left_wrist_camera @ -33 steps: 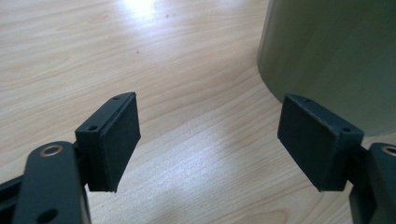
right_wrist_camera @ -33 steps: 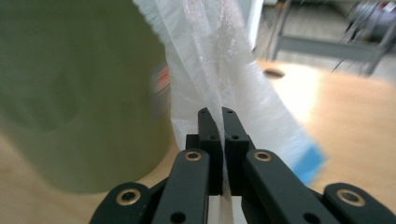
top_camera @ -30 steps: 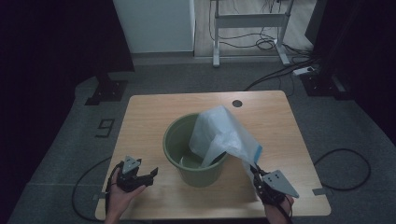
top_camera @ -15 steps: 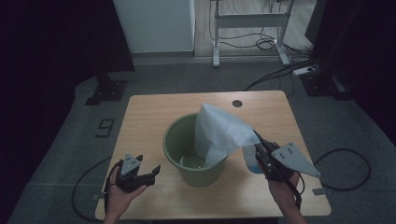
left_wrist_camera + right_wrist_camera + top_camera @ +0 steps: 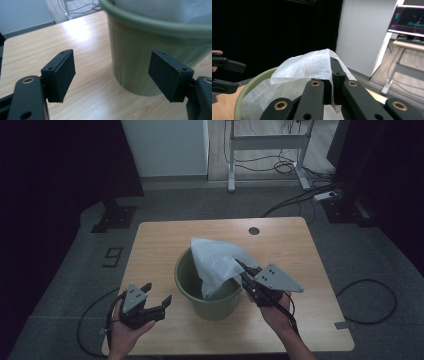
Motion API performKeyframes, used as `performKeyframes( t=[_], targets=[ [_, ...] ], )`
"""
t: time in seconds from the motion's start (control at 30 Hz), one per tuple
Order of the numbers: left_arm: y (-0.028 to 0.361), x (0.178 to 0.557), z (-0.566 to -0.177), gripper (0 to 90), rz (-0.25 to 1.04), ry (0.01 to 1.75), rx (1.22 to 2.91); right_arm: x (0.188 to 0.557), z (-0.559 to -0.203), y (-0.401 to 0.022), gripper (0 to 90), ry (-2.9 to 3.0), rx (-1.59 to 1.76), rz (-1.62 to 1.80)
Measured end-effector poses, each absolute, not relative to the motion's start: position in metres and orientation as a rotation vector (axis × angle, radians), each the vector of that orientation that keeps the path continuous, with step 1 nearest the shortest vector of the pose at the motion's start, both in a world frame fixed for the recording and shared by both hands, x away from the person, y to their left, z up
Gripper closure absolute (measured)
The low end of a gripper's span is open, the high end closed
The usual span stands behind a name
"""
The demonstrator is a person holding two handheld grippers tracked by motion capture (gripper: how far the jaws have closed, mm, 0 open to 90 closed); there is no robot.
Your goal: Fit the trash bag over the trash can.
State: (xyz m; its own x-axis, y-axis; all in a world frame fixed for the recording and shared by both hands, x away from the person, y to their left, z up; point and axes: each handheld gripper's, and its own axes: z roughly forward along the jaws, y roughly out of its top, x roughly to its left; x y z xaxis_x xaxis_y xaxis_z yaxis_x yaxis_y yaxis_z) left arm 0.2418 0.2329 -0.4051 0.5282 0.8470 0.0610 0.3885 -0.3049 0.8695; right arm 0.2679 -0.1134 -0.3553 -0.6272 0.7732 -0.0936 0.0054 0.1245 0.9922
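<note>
A green plastic bucket [image 5: 189, 285] stands in the middle of the wooden table [image 5: 285, 250]. A white, thin plastic bag [image 5: 216, 260] hangs partly inside it and rises above the rim. My right gripper [image 5: 240, 266] is shut on the bag's edge at the bucket's right side; in the right gripper view the jaws pinch the bag [image 5: 309, 67] above the bucket rim [image 5: 249, 86]. My left gripper [image 5: 157, 293] is held open near the table's front left, left of the bucket. In the left gripper view its pads [image 5: 62, 72] stand wide apart before the bucket wall [image 5: 130, 55], nothing between them.
The table has a round cable hole [image 5: 254, 230] at its back right. A desk frame [image 5: 265, 150] and cables [image 5: 300, 195] lie on the floor beyond. Dark curtains stand at both sides. A white panel [image 5: 165, 145] stands at the back.
My right gripper has risen and swung left toward the bucket with the bag's edge in it, lifting the bag. My left gripper has risen a little off the table.
</note>
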Motion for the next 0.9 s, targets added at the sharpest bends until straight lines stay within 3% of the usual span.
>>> performKeyframes(
  t=[0.9],
  targets=[
    [0.189, 0.222, -0.371, 22.0, 0.620, 0.944, 1.839, 0.290, -0.345, -0.075, 87.8, 1.875, 0.785, 1.590]
  ],
)
